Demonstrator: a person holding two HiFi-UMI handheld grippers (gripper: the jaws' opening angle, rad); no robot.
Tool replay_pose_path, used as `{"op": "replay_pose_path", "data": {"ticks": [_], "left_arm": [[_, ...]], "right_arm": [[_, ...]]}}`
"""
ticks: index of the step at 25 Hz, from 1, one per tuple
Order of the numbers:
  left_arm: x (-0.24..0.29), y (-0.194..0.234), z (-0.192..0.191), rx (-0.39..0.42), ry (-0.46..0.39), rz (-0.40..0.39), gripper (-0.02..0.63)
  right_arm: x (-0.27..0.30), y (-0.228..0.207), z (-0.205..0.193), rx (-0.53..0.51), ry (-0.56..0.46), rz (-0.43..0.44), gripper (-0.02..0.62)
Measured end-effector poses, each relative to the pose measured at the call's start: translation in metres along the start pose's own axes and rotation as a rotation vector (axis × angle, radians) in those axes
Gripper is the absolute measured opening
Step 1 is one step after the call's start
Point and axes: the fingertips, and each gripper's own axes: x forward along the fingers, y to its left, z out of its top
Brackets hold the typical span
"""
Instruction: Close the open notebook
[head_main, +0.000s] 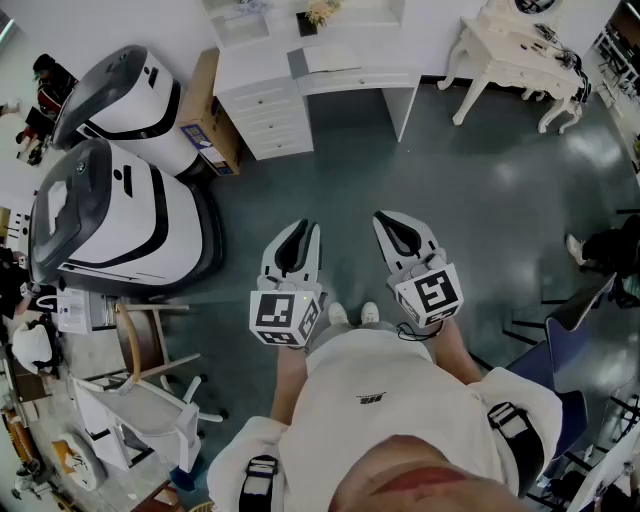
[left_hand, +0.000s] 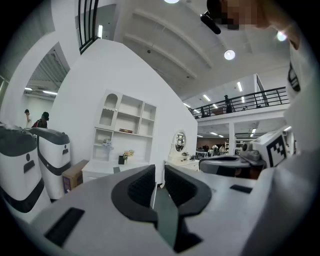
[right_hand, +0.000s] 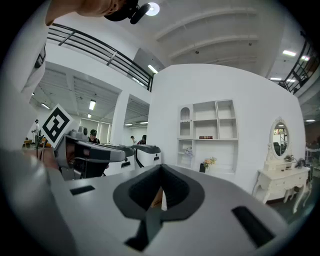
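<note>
Two grey plastic tongs hang over your white shoes (head_main: 350, 314) and the dull grey floor (head_main: 480, 200). Your left gripper (left_hand: 159, 175) holds its ribbed black pads (left_hand: 142, 186) a slit apart, nothing between. Your right gripper (right_hand: 161, 169) has its tips pressed together, empty. Far ahead, the open notebook (head_main: 328, 58) lies flat on the white desk (head_main: 262, 78).
</note>
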Motion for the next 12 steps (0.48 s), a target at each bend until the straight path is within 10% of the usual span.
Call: {"op": "replay_pose_path", "data": {"ticks": [12], "left_arm": [[0.002, 0.045, -0.001, 0.008, 0.004, -0.043, 0.000]], "right_arm": [[0.039, 0.018, 0.000, 0.031, -0.005, -0.055, -0.003]]}}
